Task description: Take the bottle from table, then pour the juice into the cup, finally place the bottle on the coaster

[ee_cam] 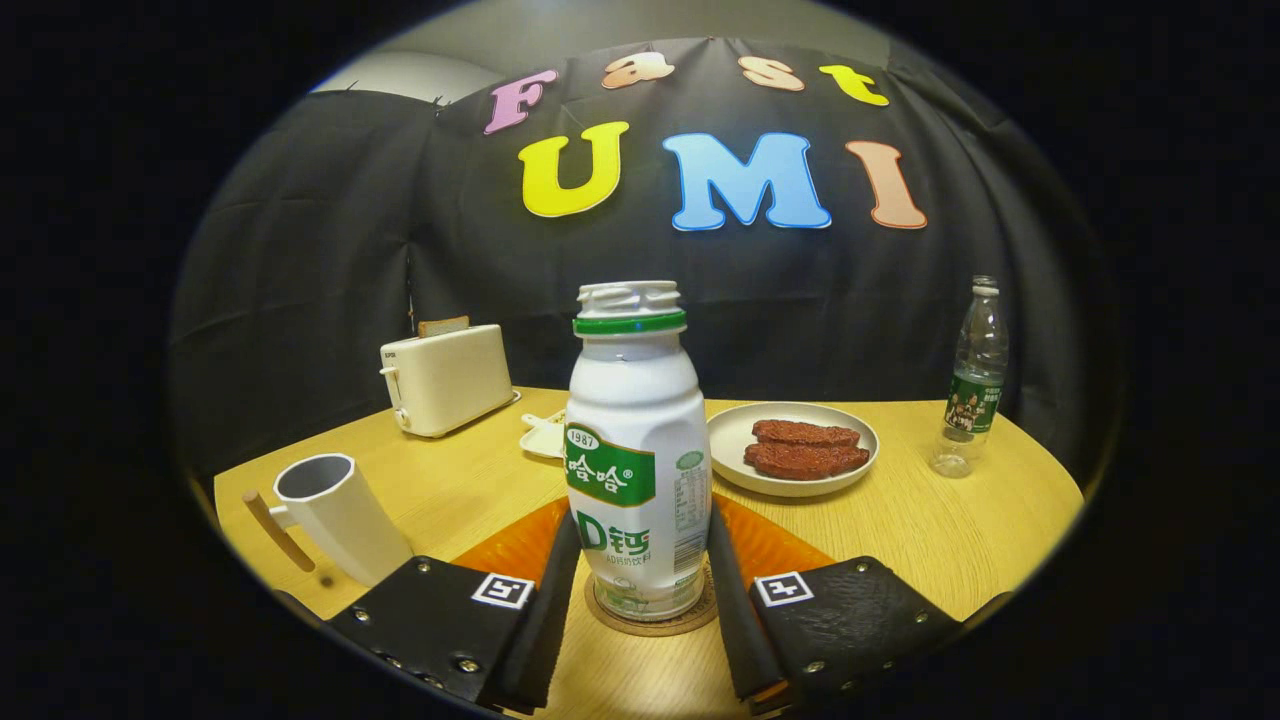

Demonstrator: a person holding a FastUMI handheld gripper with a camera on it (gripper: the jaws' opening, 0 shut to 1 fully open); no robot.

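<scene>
A: Nearest are the tongs (640, 590), one finger on each side of the bottle (637, 450), low on its body. Both fingers look to press against its sides, so I take them as clenched on it, though a thin gap would be hard to see from here

B: And where does the bottle stand?

A: Upright on the round coaster (650, 622), which lies on the counter (980, 510) just in front of an orange mat (770, 545). The cap is off; the threaded neck is open above the green ring

B: So the placing looks done. How would it handle?

A: White plastic, smooth, with a glossy label, so probably a little slippery. It is likely light and the walls may give if squeezed hard. How much juice is left I cannot tell, since the body is opaque. It is tall over a narrow foot, so a nudge near the top could tip it, and with no cap it would spill. The low, straight part of the body, where the fingers are, seems the best hold

B: Room to back away?

A: The cup (335, 515) stands to the left, close to the left finger and near the counter's front edge. A plate (735, 450) with two brown pieces sits beyond on the right, a toaster (447, 378) far left, a clear water bottle (975, 380) far right. Straight back toward the camera looks free; I would open evenly and avoid swinging left
</scene>
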